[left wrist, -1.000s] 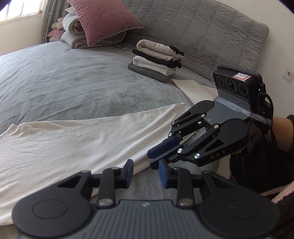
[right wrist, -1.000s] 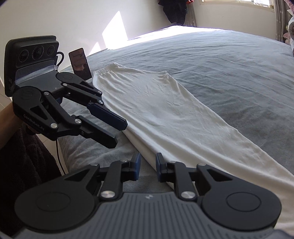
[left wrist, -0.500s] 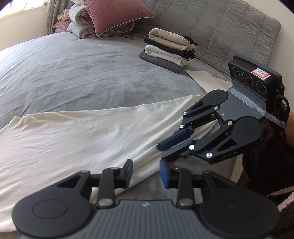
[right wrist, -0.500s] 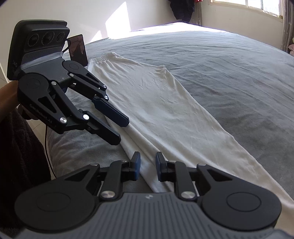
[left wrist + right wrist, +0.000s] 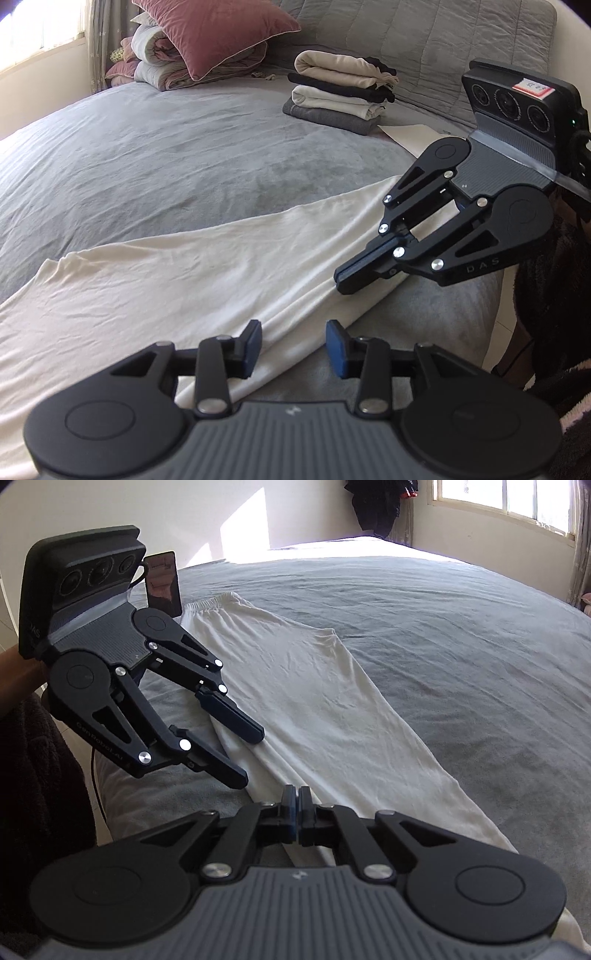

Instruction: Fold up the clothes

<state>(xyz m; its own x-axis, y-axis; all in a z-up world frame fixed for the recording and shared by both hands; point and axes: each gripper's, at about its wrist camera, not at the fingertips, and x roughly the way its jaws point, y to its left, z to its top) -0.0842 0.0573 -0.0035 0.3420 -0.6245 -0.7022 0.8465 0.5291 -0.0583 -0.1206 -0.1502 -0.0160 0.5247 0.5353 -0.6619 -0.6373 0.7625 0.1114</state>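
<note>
I have the cream trousers (image 5: 325, 701) lying flat along the near edge of the grey bed (image 5: 461, 627), already doubled leg on leg. My right tongs (image 5: 295, 812) are fully closed at the near hem; whether they pinch cloth I cannot tell. My left tongs (image 5: 293, 345) are opening, the edge lying loose between the pads. Next, I judge, both must grip that edge and carry it across.

trousers (image 5: 192, 280) on bed (image 5: 147, 166) | folded stack (image 5: 340, 96) behind, near headboard (image 5: 424, 40)
</note>
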